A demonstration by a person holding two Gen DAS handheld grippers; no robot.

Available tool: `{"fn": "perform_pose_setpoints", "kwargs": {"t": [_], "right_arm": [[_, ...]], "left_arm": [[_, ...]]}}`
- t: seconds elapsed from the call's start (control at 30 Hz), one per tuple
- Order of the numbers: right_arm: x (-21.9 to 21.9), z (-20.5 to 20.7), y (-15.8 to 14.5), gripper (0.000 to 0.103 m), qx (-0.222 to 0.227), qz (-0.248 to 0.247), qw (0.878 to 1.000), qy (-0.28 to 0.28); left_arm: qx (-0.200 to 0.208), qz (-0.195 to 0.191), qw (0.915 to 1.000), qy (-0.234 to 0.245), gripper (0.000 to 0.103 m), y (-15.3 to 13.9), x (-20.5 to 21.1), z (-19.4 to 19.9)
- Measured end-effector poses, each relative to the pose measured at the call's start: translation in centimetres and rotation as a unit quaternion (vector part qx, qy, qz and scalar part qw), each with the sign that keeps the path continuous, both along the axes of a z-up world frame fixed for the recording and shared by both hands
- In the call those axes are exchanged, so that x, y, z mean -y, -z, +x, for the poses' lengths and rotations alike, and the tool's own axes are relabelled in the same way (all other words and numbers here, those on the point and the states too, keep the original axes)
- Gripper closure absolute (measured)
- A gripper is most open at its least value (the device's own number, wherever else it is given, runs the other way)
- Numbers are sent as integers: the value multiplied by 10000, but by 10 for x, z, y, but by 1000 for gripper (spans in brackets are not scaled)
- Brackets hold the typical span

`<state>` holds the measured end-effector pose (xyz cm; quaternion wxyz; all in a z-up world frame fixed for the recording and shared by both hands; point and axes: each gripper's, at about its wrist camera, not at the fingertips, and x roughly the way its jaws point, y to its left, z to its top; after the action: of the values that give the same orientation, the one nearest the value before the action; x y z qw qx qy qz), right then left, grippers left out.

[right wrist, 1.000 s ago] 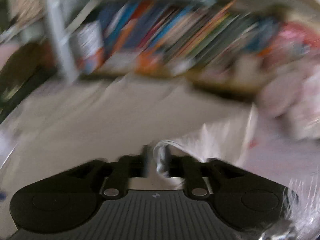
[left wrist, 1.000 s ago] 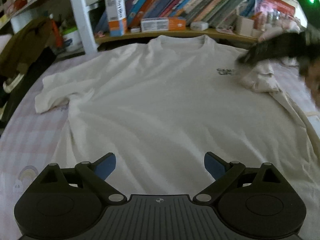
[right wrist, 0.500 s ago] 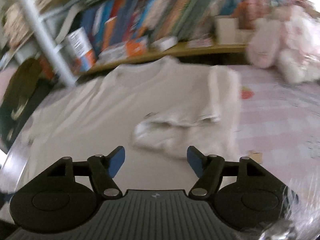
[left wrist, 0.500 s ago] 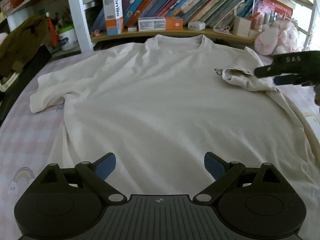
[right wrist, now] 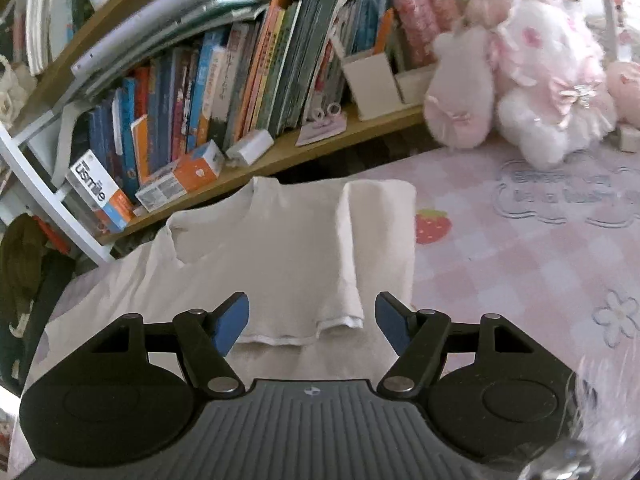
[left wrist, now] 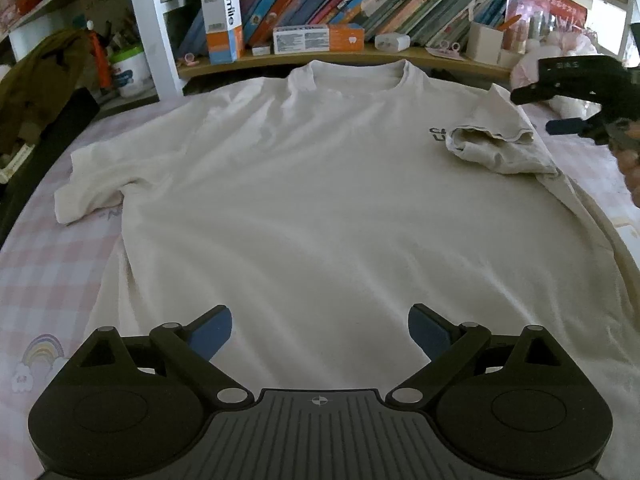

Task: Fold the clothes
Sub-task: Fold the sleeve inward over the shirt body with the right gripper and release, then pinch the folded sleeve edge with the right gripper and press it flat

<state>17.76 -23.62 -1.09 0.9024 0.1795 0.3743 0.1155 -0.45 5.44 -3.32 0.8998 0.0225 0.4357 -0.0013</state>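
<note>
A cream T-shirt (left wrist: 320, 200) lies flat, front up, on a pink checked bed sheet (left wrist: 52, 272), with its collar toward the bookshelf. Its right sleeve (left wrist: 496, 148) is folded inward onto the chest and partly covers a dark print. The left sleeve (left wrist: 88, 192) lies spread out. My left gripper (left wrist: 320, 336) is open above the shirt's lower part, with nothing between its fingers. My right gripper (left wrist: 534, 111) is open at the right edge, just clear of the folded sleeve. In the right wrist view the right gripper (right wrist: 312, 320) hangs open over the sleeve's hem (right wrist: 376, 240), holding nothing.
A low wooden shelf (left wrist: 360, 54) packed with books and small boxes runs behind the bed. A pink plush toy (right wrist: 540, 80) sits at the back right. Dark clothes (left wrist: 36, 92) are piled at the far left. A white post (left wrist: 148, 28) rises at the back left.
The right gripper let go of the sleeve, opened and drew back to the right. The sleeve now lies folded on the chest. The left gripper has not moved.
</note>
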Motion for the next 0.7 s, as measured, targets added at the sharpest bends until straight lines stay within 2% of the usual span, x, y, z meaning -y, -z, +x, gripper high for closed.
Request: {"fn": "perform_pose_setpoints", "kwargs": {"t": [0.13, 0.17, 0.23, 0.3, 0.37, 0.43, 0.53, 0.6, 0.63, 0.7], "right_arm": [[-16, 32, 15, 36, -631, -73, 9980, 27], [-20, 40, 15, 37, -662, 27, 9978, -47], [-27, 52, 3, 39, -241, 626, 9969, -411], [-28, 56, -17, 38, 381, 1400, 9869, -704], [-29, 51, -29, 34, 600, 1562, 9829, -775], [-34, 42, -27, 34, 442, 1238, 9880, -806], [-50, 14, -11, 38, 244, 263, 9939, -1045], [-69, -11, 0, 42, 348, -461, 9873, -1481], [-79, -23, 5, 44, 421, -828, 9810, -1706], [-100, -40, 15, 55, 542, -1557, 9635, -2109]], "left_arm": [[-28, 16, 10000, -64, 6, 1, -2, 1], [-40, 17, 9999, -98, 6, 1, -4, 1], [-58, 24, 9999, -139, 6, 1, -6, 1], [-48, 40, 9999, -140, 6, 0, -6, 1], [-43, 23, 9999, -130, 6, 1, -7, 1], [-45, -13, 9999, -107, 6, 1, -7, 2], [-20, -60, 10000, -56, 6, 1, -6, 3], [-26, -80, 10000, -12, 6, 2, -4, 5], [-29, -89, 10000, 11, 6, 2, -4, 5], [-40, -93, 9999, 72, 6, 2, -1, 5]]}}
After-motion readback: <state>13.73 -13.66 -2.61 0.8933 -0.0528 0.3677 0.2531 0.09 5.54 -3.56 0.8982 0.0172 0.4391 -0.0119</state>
